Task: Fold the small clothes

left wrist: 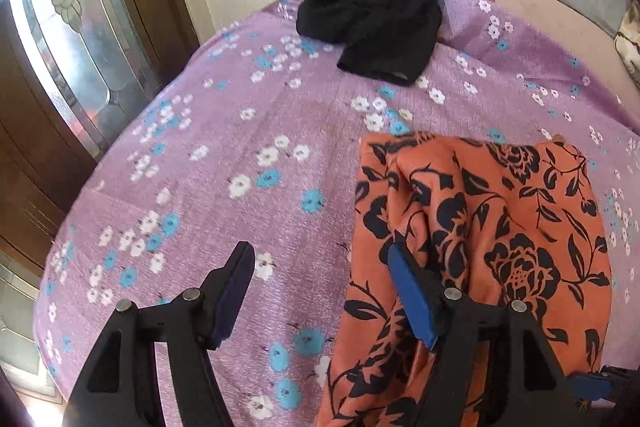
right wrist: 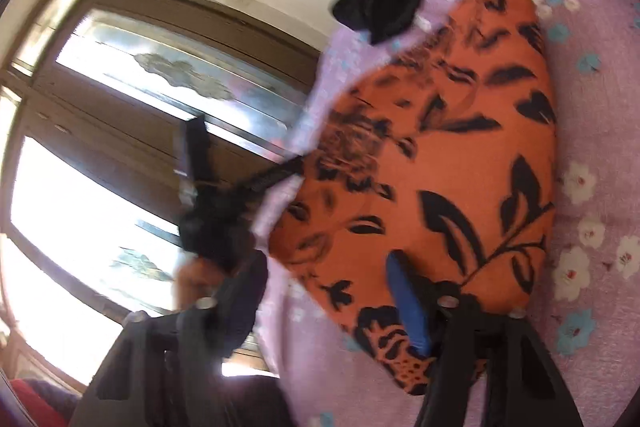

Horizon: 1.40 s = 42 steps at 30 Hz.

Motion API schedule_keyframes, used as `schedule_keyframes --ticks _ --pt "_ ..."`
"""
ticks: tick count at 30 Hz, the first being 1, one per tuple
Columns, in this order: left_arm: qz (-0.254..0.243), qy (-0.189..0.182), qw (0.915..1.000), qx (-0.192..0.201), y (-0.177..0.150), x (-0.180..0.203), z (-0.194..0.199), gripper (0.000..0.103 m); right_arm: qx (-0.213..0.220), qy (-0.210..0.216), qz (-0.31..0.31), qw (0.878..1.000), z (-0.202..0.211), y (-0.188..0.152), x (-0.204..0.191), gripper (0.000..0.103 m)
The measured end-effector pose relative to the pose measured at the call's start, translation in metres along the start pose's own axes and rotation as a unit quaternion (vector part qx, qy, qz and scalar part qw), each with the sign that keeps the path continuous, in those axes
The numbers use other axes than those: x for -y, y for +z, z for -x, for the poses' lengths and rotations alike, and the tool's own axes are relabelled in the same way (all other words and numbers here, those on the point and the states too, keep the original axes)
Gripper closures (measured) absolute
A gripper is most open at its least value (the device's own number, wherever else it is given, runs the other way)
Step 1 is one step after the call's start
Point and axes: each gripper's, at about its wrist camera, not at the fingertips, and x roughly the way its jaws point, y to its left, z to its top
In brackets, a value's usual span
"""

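Two grippers are mine to steer, and both have their fingers spread wide with nothing pinched. My left gripper point(left wrist: 320, 267) hovers low over the purple flowered bedspread point(left wrist: 240, 147). Its right finger sits over the near left edge of the orange flowered cloth point(left wrist: 480, 227), and its left finger is over bare bedspread. My right gripper point(right wrist: 320, 275) is tilted, and its picture is blurry. Its right finger lies over the near part of the same orange cloth point(right wrist: 440, 147); its left finger hangs past the bed's edge, with the window behind it. The cloth lies bunched and wavy, so I think the fold has not started. Next I should close each gripper on a near corner and pull the cloth flat. Far beyond the fingers sits a crumpled black garment point(left wrist: 376, 19), waiting its turn.
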Motion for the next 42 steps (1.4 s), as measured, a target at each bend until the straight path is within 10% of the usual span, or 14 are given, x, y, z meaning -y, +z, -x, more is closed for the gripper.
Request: schedule_keyframes --ticks 2,11,17,27,31,42 --pt "0.008 -0.007 0.9998 0.02 0.001 -0.005 0.012 0.032 -0.01 -0.04 0.006 0.999 -0.005 0.001 0.002 0.102" --pt "-0.053 -0.039 0.9954 0.07 -0.018 0.019 0.049 0.032 -0.004 -0.141 0.114 0.983 -0.021 -0.007 -0.031 0.102" --pt "-0.157 0.047 0.9861 0.027 -0.043 0.048 0.01 0.03 -0.005 -0.145 0.109 0.983 -0.023 -0.006 -0.033 0.102" --pt "-0.052 -0.002 0.9983 -0.028 -0.029 0.008 -0.032 0.023 0.052 -0.181 0.107 0.976 0.009 0.017 -0.044 0.096" --pt "-0.071 0.034 0.9968 -0.014 -0.032 0.022 -0.028 0.023 0.061 -0.19 0.072 0.977 0.011 0.033 -0.031 0.096" --pt "0.062 -0.016 0.9971 -0.041 -0.029 -0.017 -0.004 0.023 0.054 -0.128 -0.011 0.99 0.006 0.044 -0.005 0.097"
